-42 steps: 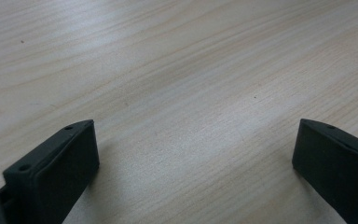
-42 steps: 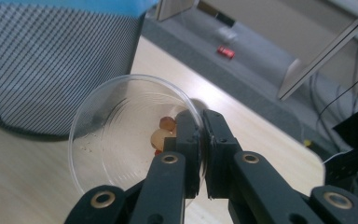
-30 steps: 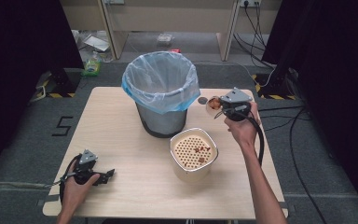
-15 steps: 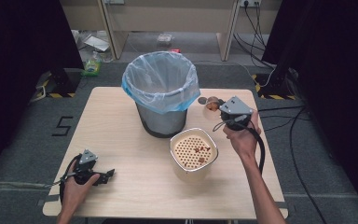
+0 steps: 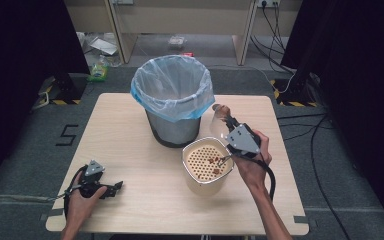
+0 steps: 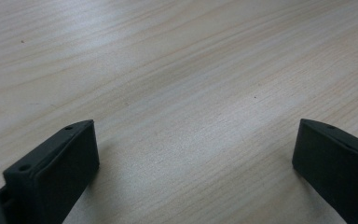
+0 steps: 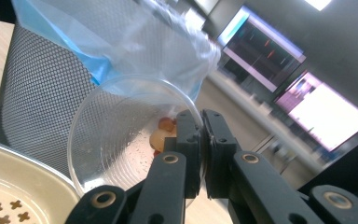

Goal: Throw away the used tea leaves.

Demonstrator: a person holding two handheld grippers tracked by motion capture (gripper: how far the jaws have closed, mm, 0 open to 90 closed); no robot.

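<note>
From above, the right gripper (image 5: 228,127) pinches the rim of a clear plastic cup (image 5: 220,118), which lies tipped on its side between the mesh bin (image 5: 173,97) and the cream strainer bowl (image 5: 206,163). The cup's long axis runs roughly from the bin's side toward the right hand (image 5: 252,165), though which end is the mouth is hard to make out at this size. Open table (image 5: 130,150) lies to the left and front; the bin and bowl crowd the cup closely. A few reddish bits sit on the bowl's perforated insert. The left gripper (image 5: 114,187) rests near the table's front-left edge, held by the left hand (image 5: 82,197).

Along the left gripper view, its two black jaws stand spread wide with bare wood grain (image 6: 182,93) between them, both jaws cut off by the frame.

Along the right gripper view, the jaws press together on the cup's rim (image 7: 200,154). The cup (image 7: 126,135) opens toward the camera, its base toward the mesh bin (image 7: 42,93) with its blue liner (image 7: 121,42). A few round amber and reddish pieces (image 7: 161,133) lie inside, partly hidden behind the jaw. The bowl's rim (image 7: 32,163) shows at lower left, cropped.
</note>
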